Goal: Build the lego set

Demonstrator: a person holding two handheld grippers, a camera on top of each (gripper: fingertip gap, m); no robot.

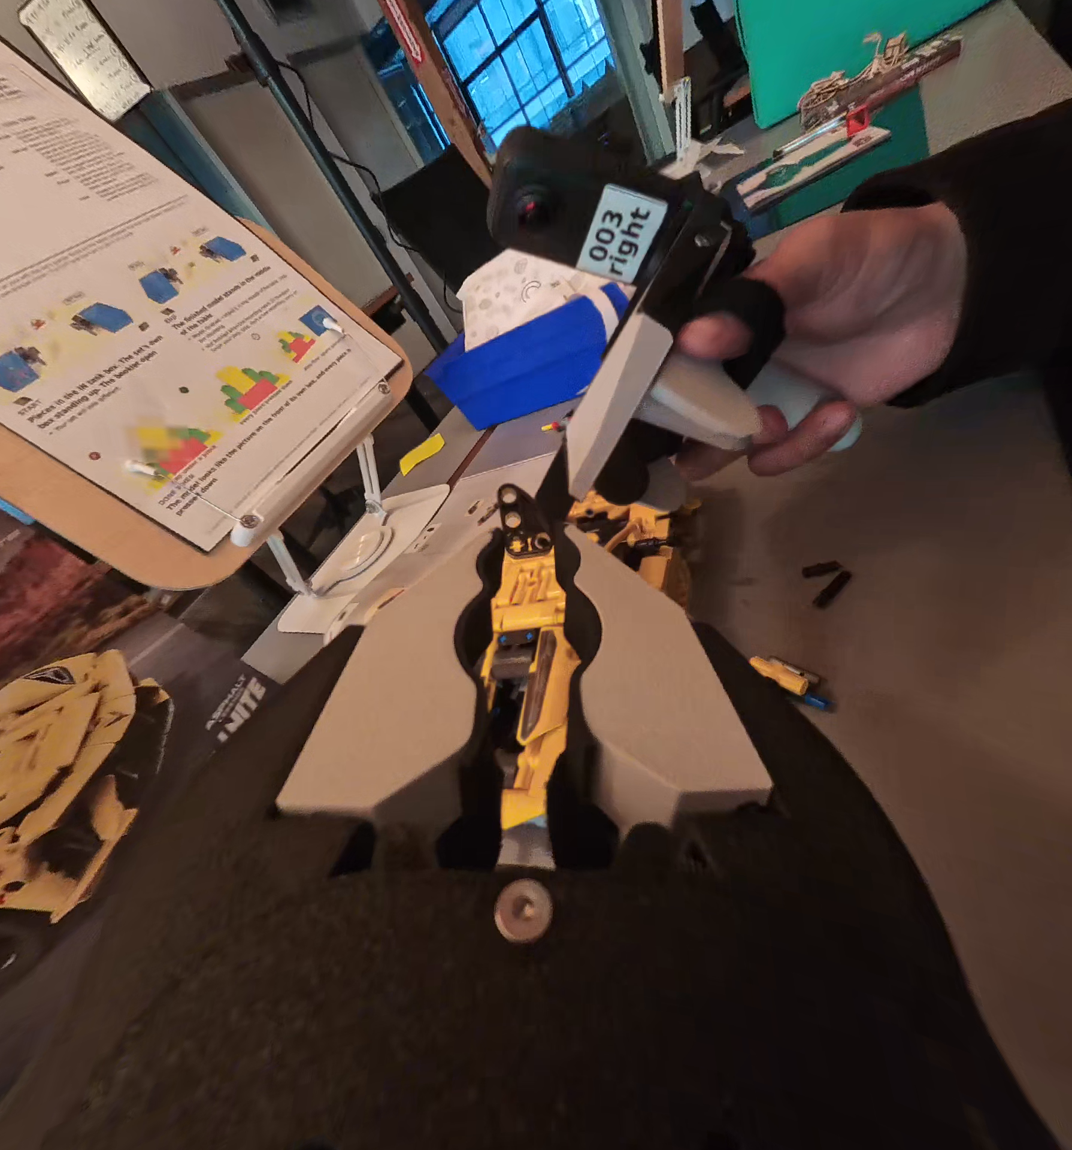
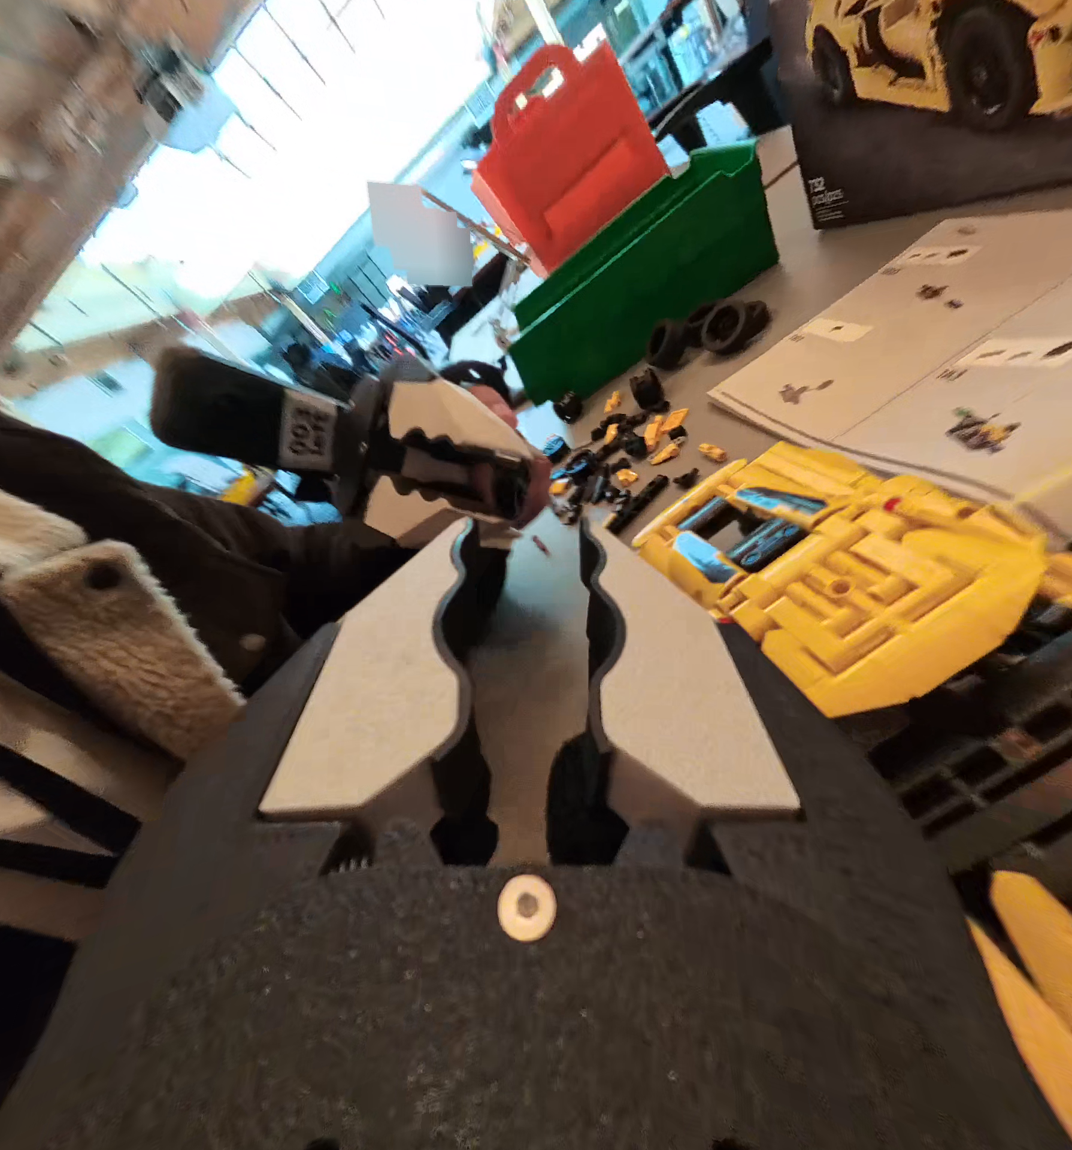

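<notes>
A: The left gripper (image 1: 524, 597) clamps a long yellow-and-black lego sub-assembly (image 1: 530, 653) lengthwise between its grey fingers (image 1: 396, 703).

B: The right gripper (image 1: 568, 491), hand-held, hangs just above its far end.

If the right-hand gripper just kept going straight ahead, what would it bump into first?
Probably the bare table between its open fingers, then the loose pile of small black and yellow pieces beyond. Depth is hard to judge.
</notes>
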